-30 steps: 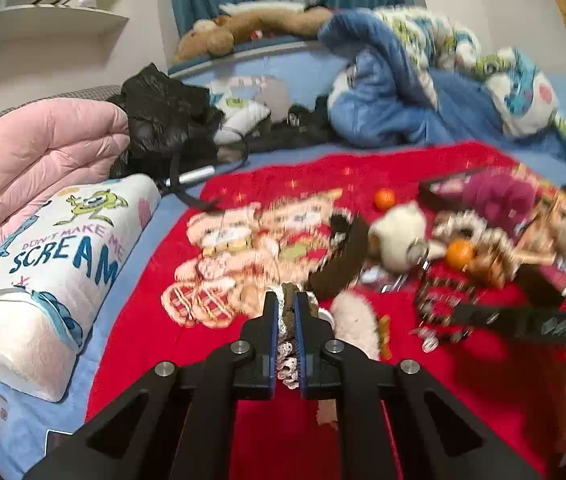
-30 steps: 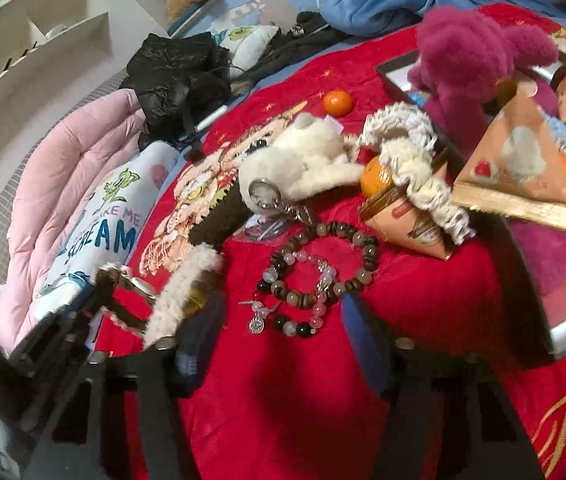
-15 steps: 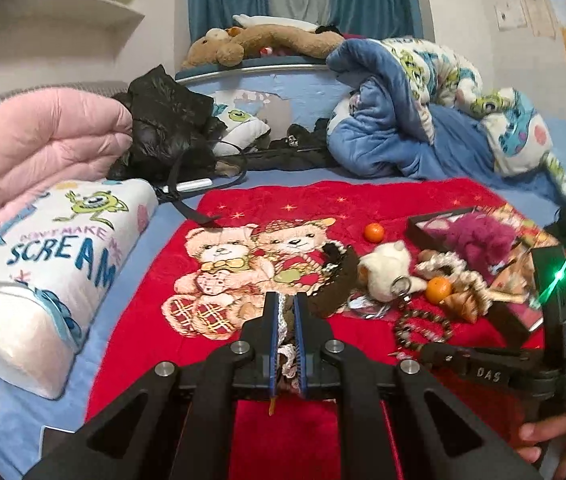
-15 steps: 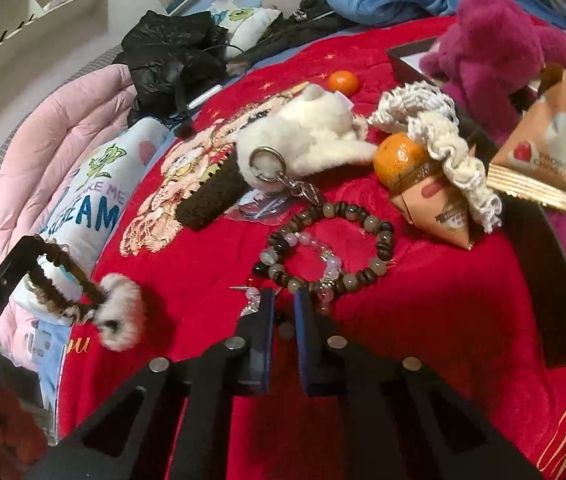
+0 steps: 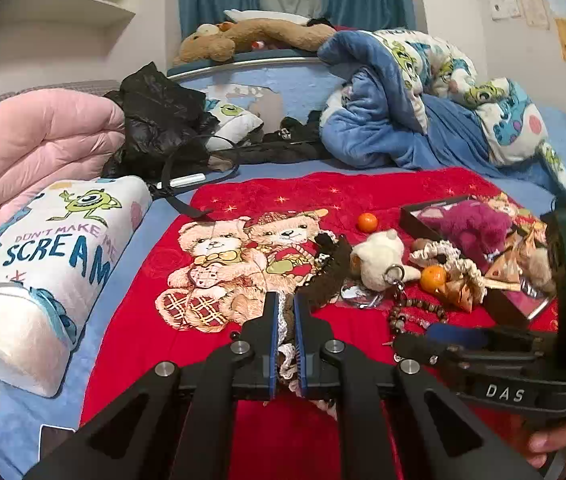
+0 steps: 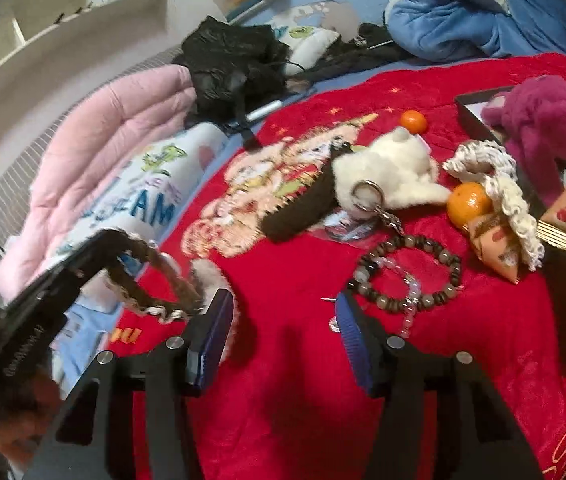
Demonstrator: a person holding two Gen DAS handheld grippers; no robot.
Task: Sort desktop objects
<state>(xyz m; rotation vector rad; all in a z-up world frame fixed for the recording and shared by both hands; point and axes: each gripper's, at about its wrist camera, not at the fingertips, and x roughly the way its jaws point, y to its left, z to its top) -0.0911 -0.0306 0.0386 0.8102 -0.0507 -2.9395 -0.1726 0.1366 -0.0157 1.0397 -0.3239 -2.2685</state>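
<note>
Clamping a lace-trimmed brown hairband point(image 5: 285, 312) between its closed jaws, the left gripper point(image 5: 284, 322) holds it lifted over the red blanket point(image 5: 243, 204). In the right wrist view the same band arcs out from that gripper, its white fur pompom point(image 6: 209, 276) hanging at the free end near the right gripper's left pad. It looks light and limp at the trim, with a springy core, so a pinch on the band itself seems a safer hold than one on the lace or the fur, which would likely slip or tear.

The right gripper point(image 6: 281, 332) has nothing between its pads; its jaws are opening above bare red cloth. Just ahead of its right finger lies the bead bracelet point(image 6: 407, 272), a loop of dark and grey beads with a thinner pale strand and small charms lying across it. Such beads are probably hard, smooth and inclined to roll, and the elastic would stretch, so closing across one side of the loop, with both pads over the cord, looks better than squeezing a single bead.

Beyond it lie a white plush keychain point(image 6: 387, 168) with its metal ring, a mandarin point(image 6: 469, 202) touching a cream lace scrunchie point(image 6: 495, 184), and a second mandarin point(image 6: 413, 121) farther back. The plush is soft and forgiving; the fruit is round and could squirt out of a narrow pinch. A black tray point(image 6: 563, 280) at the right edge holds a magenta plush toy point(image 6: 543, 120).
</note>
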